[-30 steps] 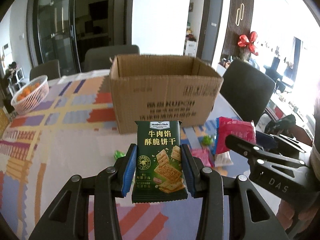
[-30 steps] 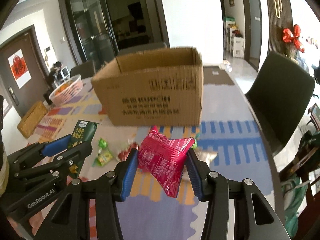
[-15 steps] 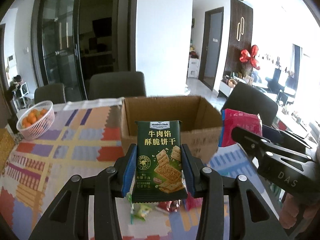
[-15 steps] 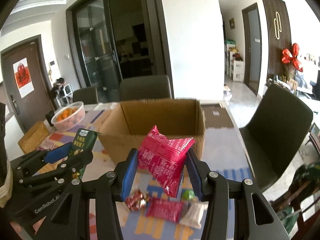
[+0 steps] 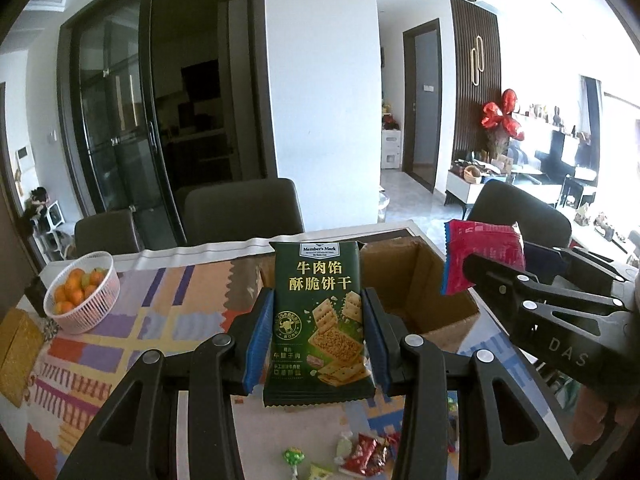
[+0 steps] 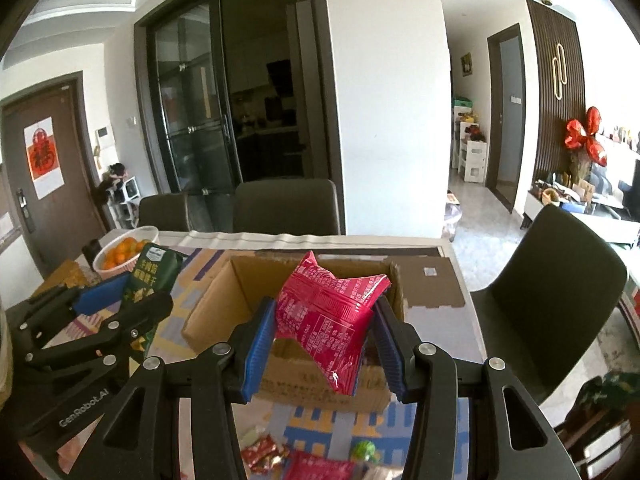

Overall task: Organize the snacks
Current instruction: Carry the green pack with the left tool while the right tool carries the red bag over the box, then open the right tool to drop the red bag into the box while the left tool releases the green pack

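My left gripper point(image 5: 318, 344) is shut on a green cracker packet point(image 5: 318, 320) and holds it upright in the air, just in front of the open cardboard box point(image 5: 432, 284). My right gripper point(image 6: 326, 344) is shut on a crumpled red snack packet point(image 6: 328, 316) and holds it above the near wall of the box point(image 6: 320, 380). In the left wrist view the right gripper point(image 5: 500, 276) with its red packet point(image 5: 480, 252) is at the right. In the right wrist view the left gripper point(image 6: 116, 300) with the green packet point(image 6: 152, 272) is at the left.
Several small wrapped snacks point(image 5: 360, 452) lie on the patterned tablecloth point(image 5: 132, 320) below both grippers, also in the right wrist view point(image 6: 316, 460). A white basket of oranges point(image 5: 80, 296) stands at the far left. Dark chairs point(image 5: 240, 216) surround the table, one on the right point(image 6: 548, 292).
Both grippers have risen with their packets, from table level in front of the box up to the height of its open top. The loose snacks have dropped low in both views.
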